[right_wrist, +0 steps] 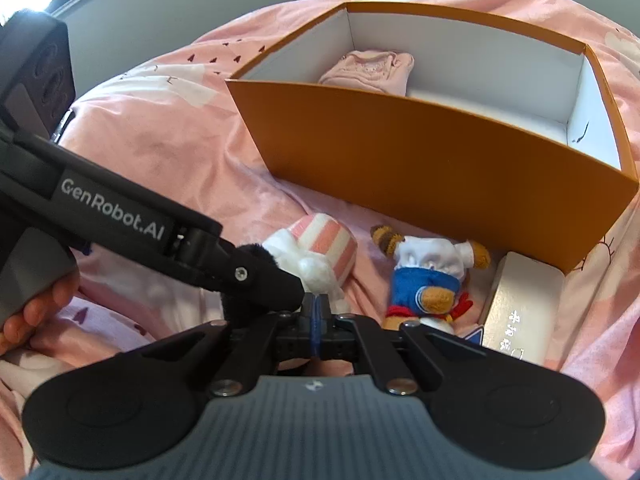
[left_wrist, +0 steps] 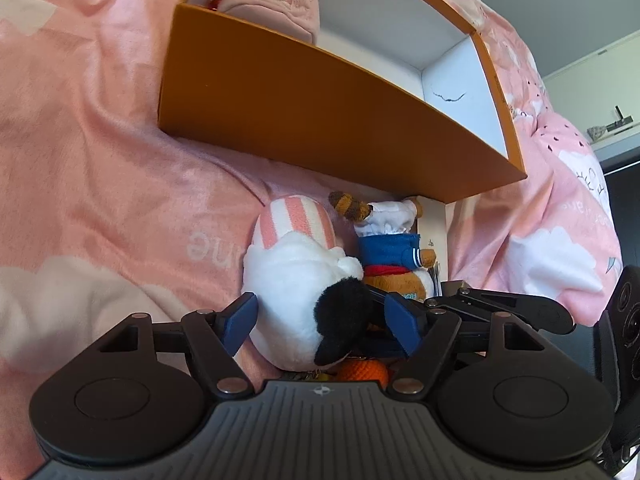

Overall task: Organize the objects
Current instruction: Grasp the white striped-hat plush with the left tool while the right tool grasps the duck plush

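white-and-black plush toy [left_wrist: 304, 304] lies on the pink blanket [left_wrist: 100, 168] before the orange box [left_wrist: 304, 112], between the left gripper's [left_wrist: 320, 320] spread fingers; right gripper [right_wrist: 316, 312] pressed together, empty.

My left tool [left_wrist: 320, 322] sits low with its blue pads [left_wrist: 240, 322] spread wide apart, one on each side of what lies between them. My right tool [right_wrist: 316, 314] has its fingers pressed together, no gap showing. In the right wrist view, my left tool's black arm crosses in front from the left, and my left hand [right_wrist: 36, 308] wraps its grey handle.
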`<state>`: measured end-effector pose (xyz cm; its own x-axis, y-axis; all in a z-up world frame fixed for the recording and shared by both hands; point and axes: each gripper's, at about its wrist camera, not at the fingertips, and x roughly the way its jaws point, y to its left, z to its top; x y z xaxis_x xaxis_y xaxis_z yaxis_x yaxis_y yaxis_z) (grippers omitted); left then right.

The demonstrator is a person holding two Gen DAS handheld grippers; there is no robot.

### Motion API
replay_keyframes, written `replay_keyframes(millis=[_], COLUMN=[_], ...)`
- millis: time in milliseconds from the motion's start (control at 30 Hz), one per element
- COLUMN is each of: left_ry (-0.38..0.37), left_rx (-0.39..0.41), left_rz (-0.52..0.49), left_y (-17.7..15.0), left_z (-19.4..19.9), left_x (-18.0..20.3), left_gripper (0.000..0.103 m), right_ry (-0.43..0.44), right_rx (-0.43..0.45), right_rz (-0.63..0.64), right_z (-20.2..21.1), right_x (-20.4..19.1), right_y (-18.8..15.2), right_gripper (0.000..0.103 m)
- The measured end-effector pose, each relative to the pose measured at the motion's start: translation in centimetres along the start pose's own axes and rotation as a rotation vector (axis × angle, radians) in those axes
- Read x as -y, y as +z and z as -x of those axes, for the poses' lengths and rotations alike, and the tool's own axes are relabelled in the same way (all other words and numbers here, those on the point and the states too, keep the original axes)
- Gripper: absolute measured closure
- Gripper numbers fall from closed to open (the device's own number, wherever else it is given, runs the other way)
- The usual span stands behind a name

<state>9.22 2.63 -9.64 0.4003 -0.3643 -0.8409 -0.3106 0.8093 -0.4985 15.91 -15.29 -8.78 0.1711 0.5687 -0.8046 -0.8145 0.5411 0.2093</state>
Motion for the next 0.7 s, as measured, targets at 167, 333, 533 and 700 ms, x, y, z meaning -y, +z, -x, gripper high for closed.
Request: replay_keyframes(millis=[167,333,533,700], left_ry=[0.020,0.043,0.059,0.081], left_rx=[-0.026,-0.010,-0.020,-0.026], left_rz=[0.012,-0.013,-0.044,-0.089], left_y=[-0.1,-0.1,0.0,0.0], left_z=[-0.6,-0.5,-0.8,-1.0], left_x=[-0.7,-0.7,-0.3,0.3], left_gripper=[0.019,0.032,0.030,0.028], right_ry=[0.004,-0.007,-0.128,-0.214], right_rx=[-0.028,-0.052,-0.027,-0.104], right_rz=[0.000,0.022,0.053,0.125], right_z=[-0.2,0.7,3.3,2.7], right_x=[0.2,0.0,0.6,1.5], right_y=[-0.4,-0.7,0.2,1.6], right_gripper=[0.102,0.099,0.072,0.058])
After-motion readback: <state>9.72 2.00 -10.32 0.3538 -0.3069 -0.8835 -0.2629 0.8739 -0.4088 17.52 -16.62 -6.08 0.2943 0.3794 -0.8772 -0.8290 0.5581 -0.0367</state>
